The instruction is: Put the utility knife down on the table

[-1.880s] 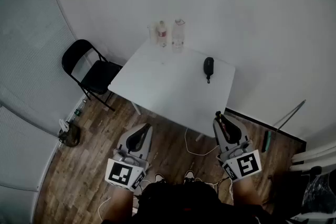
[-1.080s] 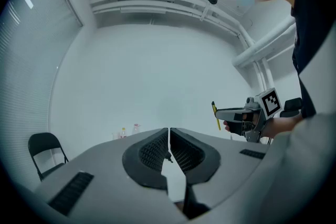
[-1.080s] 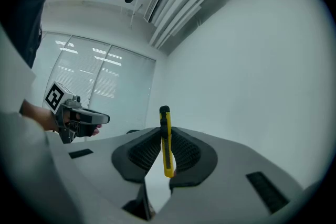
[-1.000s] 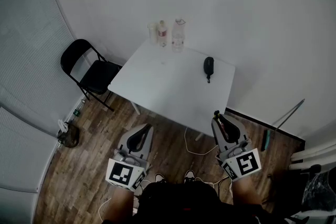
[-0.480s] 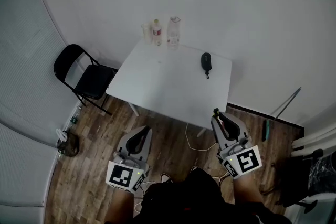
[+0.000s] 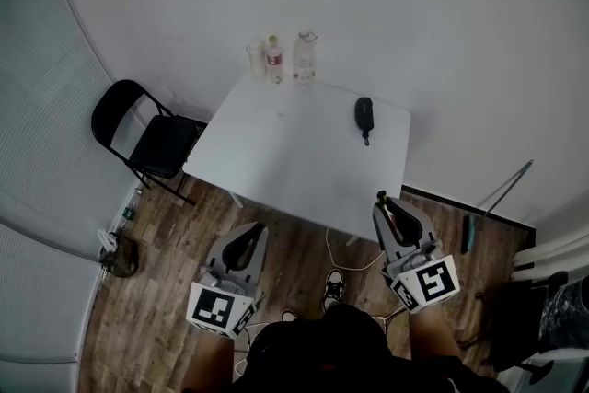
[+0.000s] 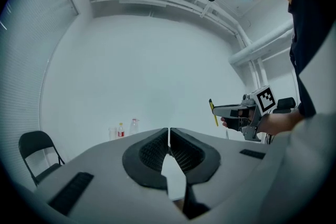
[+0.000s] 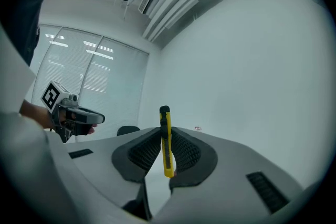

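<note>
A yellow and black utility knife [image 8: 166,144] stands upright between the jaws of my right gripper [image 8: 166,132], which is shut on it. In the head view the right gripper [image 6: 383,203] hovers over the floor just short of the near right corner of the white table [image 6: 276,161], with the knife's tip [image 6: 380,196] poking forward. My left gripper [image 6: 248,233] hangs lower left, short of the table, its jaws closed together with nothing between them [image 7: 169,132]. From the left gripper view I see the right gripper [image 7: 242,112] holding the knife [image 7: 212,112].
On the table a black pouch [image 6: 364,115] lies at the back right. Two bottles [image 6: 305,58] and a cup [image 6: 255,60] stand along the back edge. A black folding chair [image 6: 147,138] is left of the table. Cables [image 6: 342,262] lie on the wooden floor.
The head view has drifted a little, so the table sits slightly higher in frame. Both grippers hold the same pose and the knife stays gripped.
</note>
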The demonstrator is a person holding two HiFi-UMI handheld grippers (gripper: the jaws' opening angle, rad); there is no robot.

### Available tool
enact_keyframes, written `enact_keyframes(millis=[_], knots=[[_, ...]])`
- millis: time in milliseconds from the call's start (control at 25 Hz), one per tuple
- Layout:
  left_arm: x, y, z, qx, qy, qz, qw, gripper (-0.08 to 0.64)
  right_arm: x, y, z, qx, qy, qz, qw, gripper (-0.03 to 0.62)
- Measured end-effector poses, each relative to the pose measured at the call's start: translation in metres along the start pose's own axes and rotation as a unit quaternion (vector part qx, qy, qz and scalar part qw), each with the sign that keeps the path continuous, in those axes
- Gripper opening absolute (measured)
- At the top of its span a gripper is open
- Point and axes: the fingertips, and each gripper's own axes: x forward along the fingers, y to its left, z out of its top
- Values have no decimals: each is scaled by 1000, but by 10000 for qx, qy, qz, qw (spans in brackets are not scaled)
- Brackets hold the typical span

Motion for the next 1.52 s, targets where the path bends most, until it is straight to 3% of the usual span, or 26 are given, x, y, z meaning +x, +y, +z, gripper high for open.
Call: enact_keyframes(millis=[720,1040,1320,1520], knots=[[153,23,-2,-84,225,653,9976,31,110,-140,-60,335,210,550,9977,71],[154,45,-17,-191,389,646,9970,31,153,-140,-87,466,505,547,9961,71],[153,77,-25,-245,493,495,9973,31,213,-123,-138,389,1308,640,9886,71],[146,95,-41,-351,657,522,9959,31,252,-106,-189,371,1975,844,9760,71]])
